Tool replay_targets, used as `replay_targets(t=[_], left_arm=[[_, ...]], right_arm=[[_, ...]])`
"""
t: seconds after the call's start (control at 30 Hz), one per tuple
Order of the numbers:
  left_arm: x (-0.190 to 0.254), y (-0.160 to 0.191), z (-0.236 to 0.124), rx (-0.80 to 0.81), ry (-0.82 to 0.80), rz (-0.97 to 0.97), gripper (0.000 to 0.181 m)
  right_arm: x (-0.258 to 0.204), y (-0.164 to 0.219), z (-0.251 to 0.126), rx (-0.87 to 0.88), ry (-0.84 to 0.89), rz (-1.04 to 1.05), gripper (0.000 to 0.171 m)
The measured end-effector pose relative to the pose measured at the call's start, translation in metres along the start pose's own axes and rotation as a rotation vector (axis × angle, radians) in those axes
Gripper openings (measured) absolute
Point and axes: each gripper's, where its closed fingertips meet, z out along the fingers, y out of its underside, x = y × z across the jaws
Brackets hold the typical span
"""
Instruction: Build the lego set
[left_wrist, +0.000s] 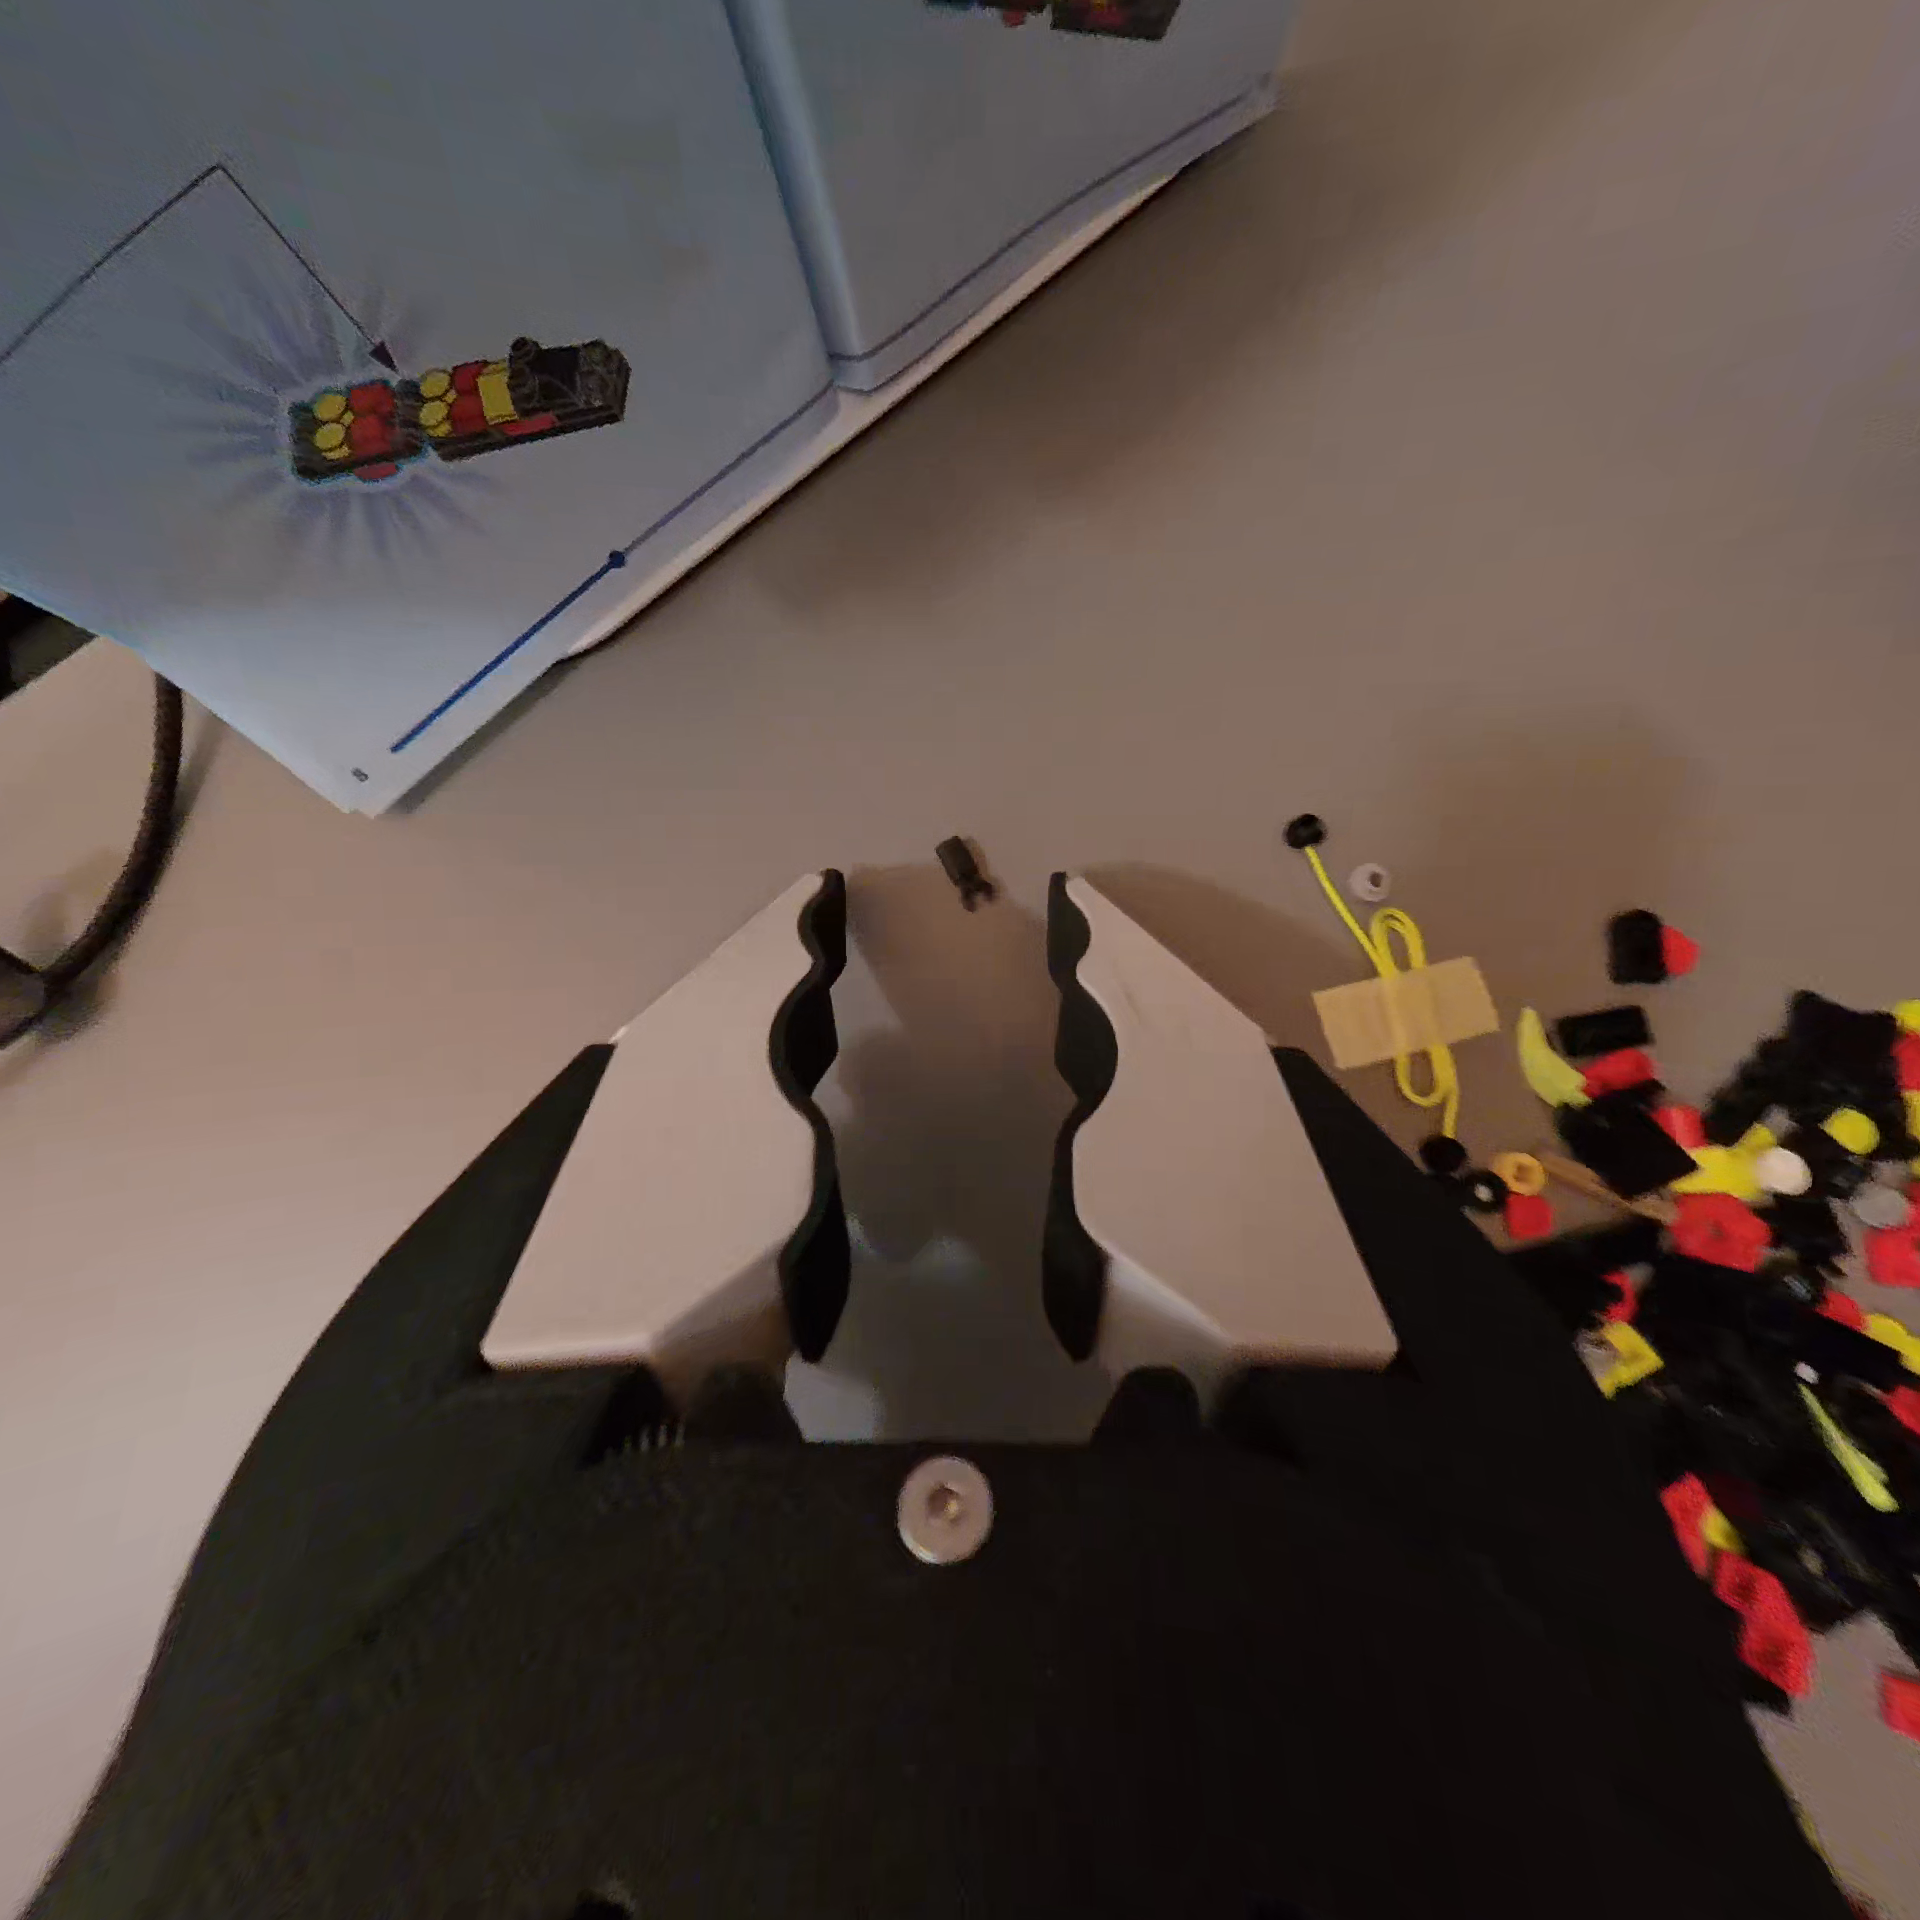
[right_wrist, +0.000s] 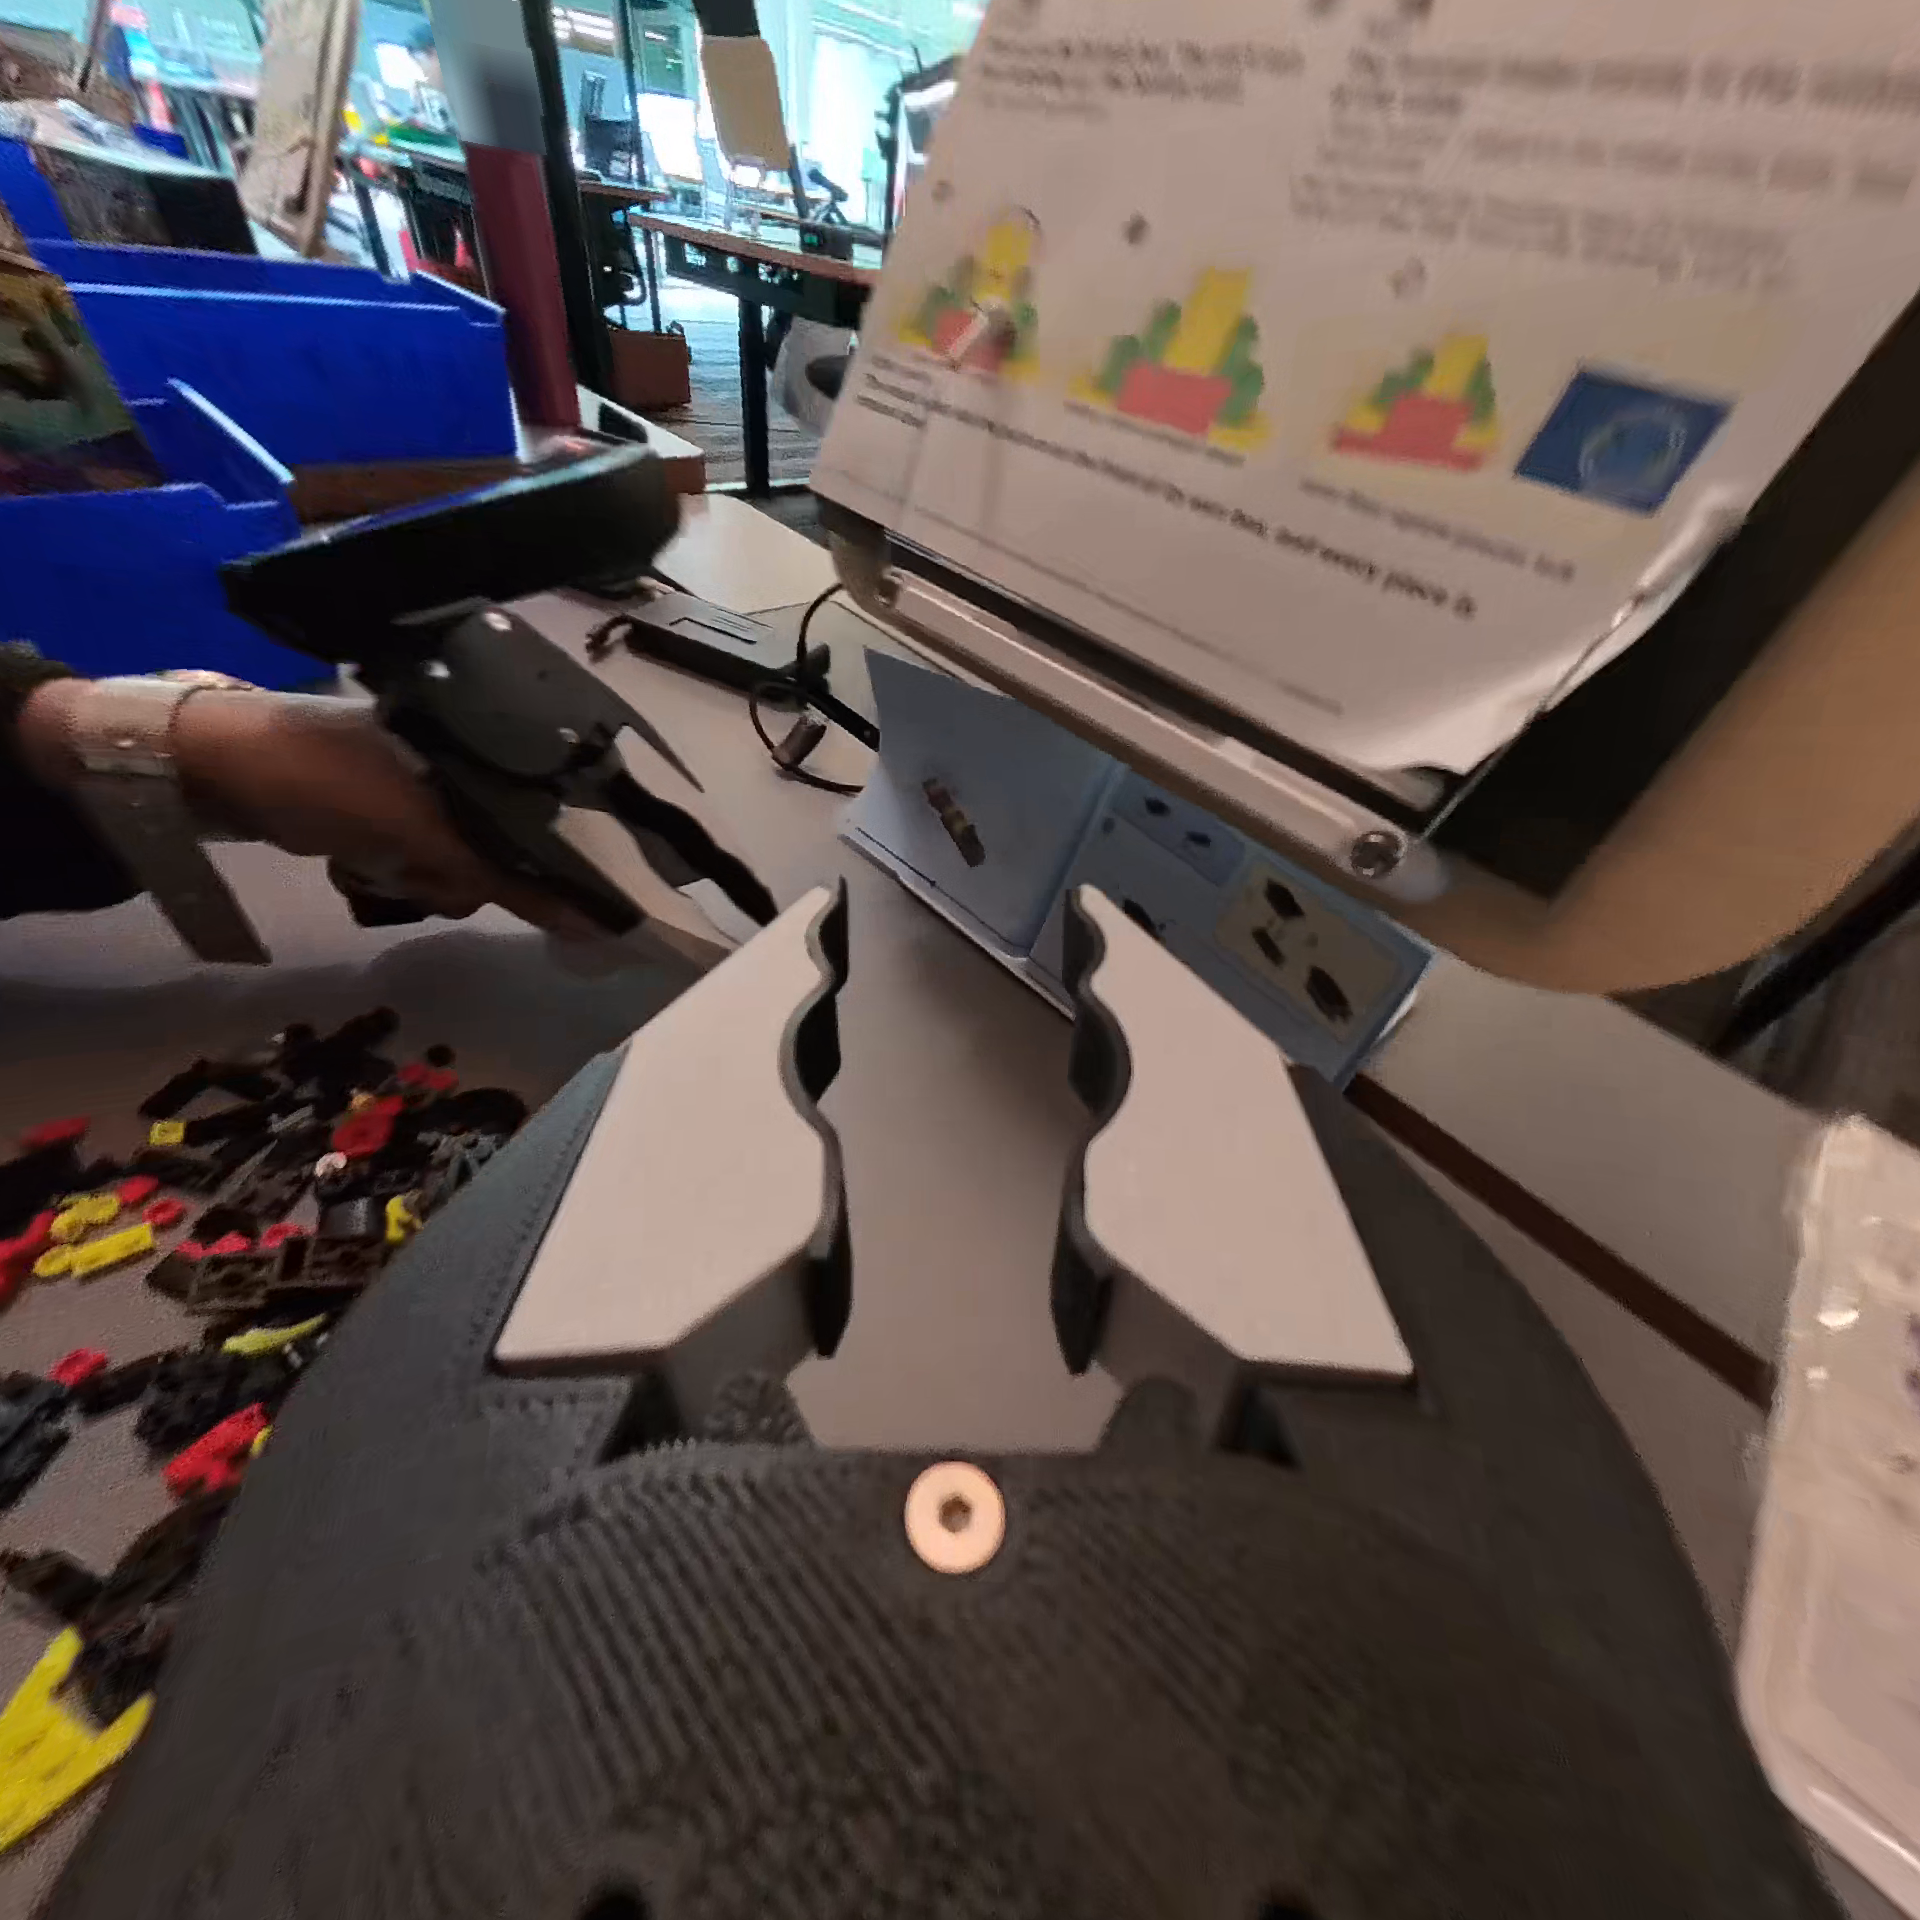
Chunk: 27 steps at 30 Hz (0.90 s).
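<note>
In the left wrist view my left gripper (left_wrist: 945, 883) is open and empty above the grey table. A small black lego piece (left_wrist: 964, 871) lies on the table just beyond its fingertips, between them. A pile of black, red and yellow lego pieces (left_wrist: 1766, 1247) lies to its right. The open light-blue instruction booklet (left_wrist: 468, 312) lies at the far left. In the right wrist view my right gripper (right_wrist: 956, 904) is open and empty, pointing at the booklet (right_wrist: 977, 800). The lego pile (right_wrist: 260, 1195) lies to its left. The left gripper (right_wrist: 540, 790), held by a hand, shows farther left.
A yellow string taped to a card (left_wrist: 1403, 1008) lies beside the pile. A dark cable (left_wrist: 135, 862) runs at the left edge. A board with a printed sheet (right_wrist: 1351, 343) leans over the table's back. Blue bins (right_wrist: 260, 416) stand at the far left. A clear bag (right_wrist: 1849, 1455) lies at right. My hands' fingertips stand some 20 cm from each other. My left tips are roughly 7 cm from the card (left_wrist: 1403, 1008).
</note>
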Motion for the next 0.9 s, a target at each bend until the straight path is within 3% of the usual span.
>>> replay_targets(t=[0.07,0.1,0.13,0.17,0.3,0.5,0.67,0.73,0.9], left_arm=[[-0.003,0.002,0.004,-0.014,-0.038,0.021,0.03],[-0.001,0.002,0.004,-0.006,-0.032,0.019,0.023],[0.003,0.002,0.003,0.0,-0.007,0.018,0.005],[0.01,0.003,0.002,0.002,0.032,0.016,0.003],[0.031,0.017,-0.01,-0.014,0.113,0.025,0.004],[0.066,0.059,-0.044,-0.07,0.193,0.155,0.005],[0.076,0.064,-0.064,-0.039,0.228,0.141,0.006],[0.073,0.068,-0.067,-0.054,0.202,0.111,0.029],[0.073,0.067,-0.092,0.031,0.088,0.081,0.035]], right_arm=[[-0.011,-0.008,-0.016,0.012,0.014,-0.08,0.04],[-0.016,-0.009,-0.023,0.011,0.022,-0.117,0.039],[-0.021,-0.009,-0.031,0.008,0.029,-0.15,0.039],[-0.026,-0.008,-0.039,0.001,0.033,-0.177,0.038],[-0.052,0.003,-0.065,-0.006,0.005,-0.156,0.033],[-0.122,-0.041,-0.108,0.193,-0.293,0.248,0.028],[-0.139,-0.029,-0.12,0.147,-0.262,0.246,0.025],[-0.153,-0.03,-0.127,0.145,-0.287,0.309,0.03],[-0.182,-0.026,-0.155,0.103,-0.254,0.333,0.044]])
